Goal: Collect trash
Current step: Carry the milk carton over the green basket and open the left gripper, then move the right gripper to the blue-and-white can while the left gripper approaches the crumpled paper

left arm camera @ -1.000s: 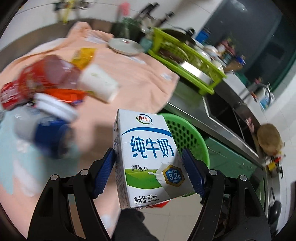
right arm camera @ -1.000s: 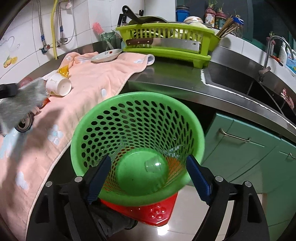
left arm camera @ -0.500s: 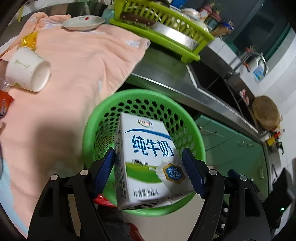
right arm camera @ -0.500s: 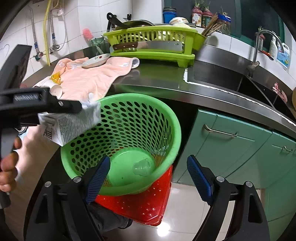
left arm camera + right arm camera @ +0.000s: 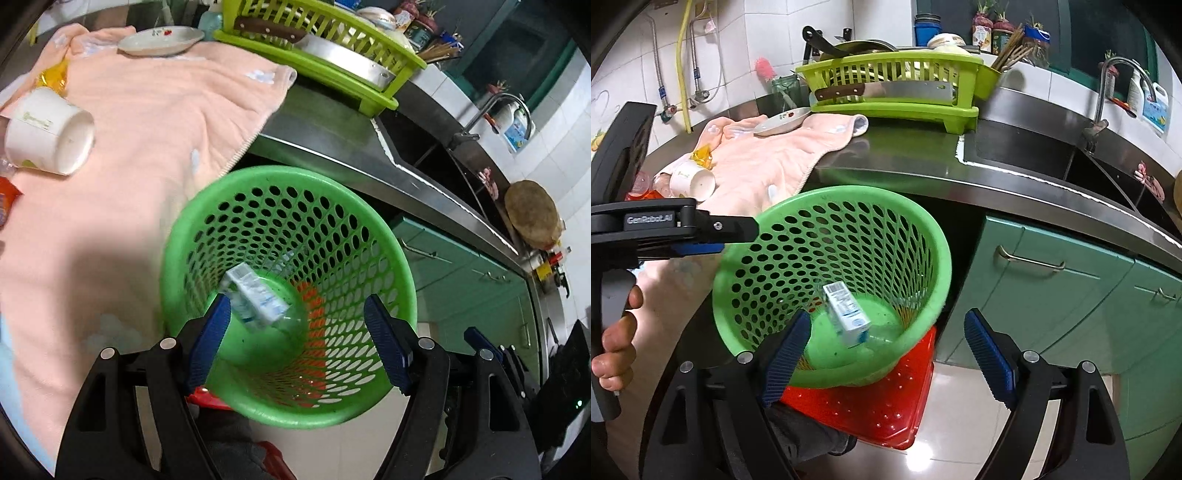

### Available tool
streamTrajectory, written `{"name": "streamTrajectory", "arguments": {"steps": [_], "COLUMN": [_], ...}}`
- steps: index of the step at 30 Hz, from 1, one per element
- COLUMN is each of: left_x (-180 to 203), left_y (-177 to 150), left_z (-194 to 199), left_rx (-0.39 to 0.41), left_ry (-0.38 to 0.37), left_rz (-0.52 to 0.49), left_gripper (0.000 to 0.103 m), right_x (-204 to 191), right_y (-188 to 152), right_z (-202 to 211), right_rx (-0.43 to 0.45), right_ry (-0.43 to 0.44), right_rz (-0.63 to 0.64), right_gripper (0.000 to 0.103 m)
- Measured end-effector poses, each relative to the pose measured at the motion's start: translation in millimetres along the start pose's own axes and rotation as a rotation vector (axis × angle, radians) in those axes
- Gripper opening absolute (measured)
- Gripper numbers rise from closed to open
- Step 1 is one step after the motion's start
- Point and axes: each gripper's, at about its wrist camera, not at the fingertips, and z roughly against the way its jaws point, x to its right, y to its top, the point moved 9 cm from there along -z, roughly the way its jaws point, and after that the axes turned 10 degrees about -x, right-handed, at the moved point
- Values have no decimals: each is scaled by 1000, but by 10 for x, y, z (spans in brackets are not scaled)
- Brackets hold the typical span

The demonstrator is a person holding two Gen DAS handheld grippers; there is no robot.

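A green perforated basket [image 5: 229, 206] stands on a red stool [image 5: 886, 406] beside the counter; it also shows in the right wrist view [image 5: 923, 236]. A white and blue milk carton [image 5: 255, 295] is inside it near the bottom, blurred, also seen in the right wrist view [image 5: 846, 312]. My left gripper [image 5: 297, 343] is open and empty above the basket. My right gripper [image 5: 886, 350] is open and empty in front of the basket. A white paper cup [image 5: 48, 133] lies on its side on the pink towel [image 5: 147, 122].
A plate [image 5: 160, 38] rests on the towel's far end. A lime dish rack [image 5: 894, 92] with a cleaver stands on the steel counter. A sink [image 5: 1052, 158] and faucet lie to the right. Teal cabinets [image 5: 1071, 280] are below. More trash lies at the towel's left edge.
My left gripper moved over the basket, opened and let go of the milk carton, which dropped into the basket. The right gripper stayed open and drew back slightly.
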Motion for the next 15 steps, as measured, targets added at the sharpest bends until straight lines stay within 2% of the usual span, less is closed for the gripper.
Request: {"name": "streamTrajectory", "arguments": {"steps": [8, 15], "left_x": [-191, -579], "left_y": [-72, -152], "left_z": [498, 1043], "left_rx": [87, 180], "left_ry": [52, 123], "left_rz": [8, 61], "left_gripper": [74, 74], "right_x": [-250, -630], "right_y": [50, 136], "right_z": [89, 152], "right_rx": [19, 36], "right_ry": [27, 72], "right_rz": [38, 97], "right_gripper": [82, 84]}}
